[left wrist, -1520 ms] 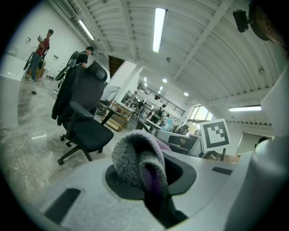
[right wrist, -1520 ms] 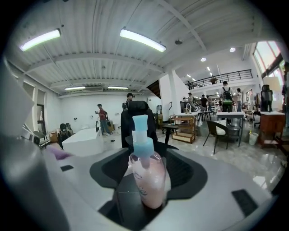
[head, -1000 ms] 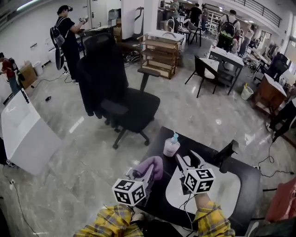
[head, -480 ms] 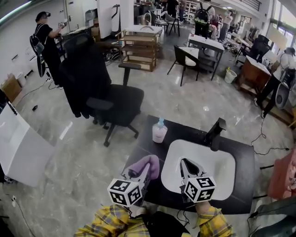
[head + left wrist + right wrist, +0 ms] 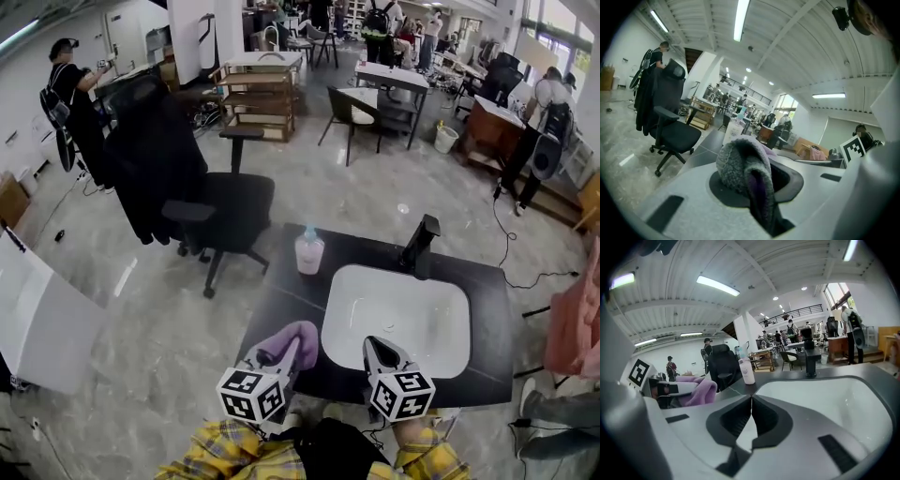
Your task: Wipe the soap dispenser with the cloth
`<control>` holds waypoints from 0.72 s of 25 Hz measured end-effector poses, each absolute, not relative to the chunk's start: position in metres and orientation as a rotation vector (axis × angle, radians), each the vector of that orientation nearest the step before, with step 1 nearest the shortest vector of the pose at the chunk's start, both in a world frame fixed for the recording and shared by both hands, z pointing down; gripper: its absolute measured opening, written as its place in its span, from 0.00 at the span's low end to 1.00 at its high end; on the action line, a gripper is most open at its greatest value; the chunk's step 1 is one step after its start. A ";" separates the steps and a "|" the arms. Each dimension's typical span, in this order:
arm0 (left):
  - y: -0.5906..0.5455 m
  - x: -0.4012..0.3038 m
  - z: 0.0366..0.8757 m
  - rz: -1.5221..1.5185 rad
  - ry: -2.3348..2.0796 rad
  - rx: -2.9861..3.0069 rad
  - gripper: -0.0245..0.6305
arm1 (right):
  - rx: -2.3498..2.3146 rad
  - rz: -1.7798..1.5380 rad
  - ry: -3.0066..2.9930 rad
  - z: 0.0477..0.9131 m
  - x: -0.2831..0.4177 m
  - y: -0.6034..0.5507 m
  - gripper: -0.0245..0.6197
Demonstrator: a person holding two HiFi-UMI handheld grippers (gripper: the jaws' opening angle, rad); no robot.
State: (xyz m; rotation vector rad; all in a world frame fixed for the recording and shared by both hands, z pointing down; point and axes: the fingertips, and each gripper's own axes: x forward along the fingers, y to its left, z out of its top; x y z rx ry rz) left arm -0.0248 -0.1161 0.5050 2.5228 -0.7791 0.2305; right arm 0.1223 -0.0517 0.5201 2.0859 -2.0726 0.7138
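Observation:
The soap dispenser [image 5: 308, 251], a pale bottle with a blue pump, stands upright on the black counter [image 5: 281, 302] by the far left corner of the white sink [image 5: 403, 319]. My left gripper [image 5: 289, 352] is shut on a bunched purple cloth [image 5: 300, 335] over the counter's near left part, well short of the bottle. That cloth [image 5: 743, 164] fills the left gripper view, and the dispenser [image 5: 733, 133] shows behind it. My right gripper [image 5: 373, 346] hangs over the sink's near rim. Its jaws have just closed and meet with nothing between them [image 5: 751, 401]. From there the dispenser [image 5: 746, 370] stands ahead to the left.
A black faucet [image 5: 419, 242] rises at the sink's far edge. A black office chair [image 5: 220, 202] stands on the floor just beyond the counter's left end. A white panel [image 5: 42, 319] leans at the far left. Tables, shelves and people fill the room behind.
Both grippers have drawn back from the dispenser toward the counter's near edge. The right gripper, open a second ago beside the bottle, is now shut. The cloth stays in the left gripper.

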 end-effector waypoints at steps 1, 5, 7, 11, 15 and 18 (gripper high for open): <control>-0.113 -0.027 0.506 0.240 -0.776 2.527 0.13 | 2.091 0.728 -2.067 0.523 0.118 -0.046 0.05; -0.106 -0.041 0.509 0.256 -0.789 2.531 0.13 | 2.119 0.795 -2.058 0.535 0.103 -0.031 0.05; -0.105 -0.046 0.510 0.262 -0.791 2.536 0.13 | 2.130 0.806 -2.060 0.537 0.098 -0.029 0.05; -0.103 -0.055 0.512 0.285 -0.791 2.551 0.13 | 2.150 0.809 -2.063 0.537 0.090 -0.023 0.05; -0.102 -0.061 0.517 0.294 -0.792 2.548 0.13 | 2.155 0.825 -2.060 0.542 0.085 -0.017 0.05; -0.098 -0.062 0.519 0.295 -0.790 2.552 0.13 | 2.152 0.818 -2.064 0.543 0.082 -0.012 0.05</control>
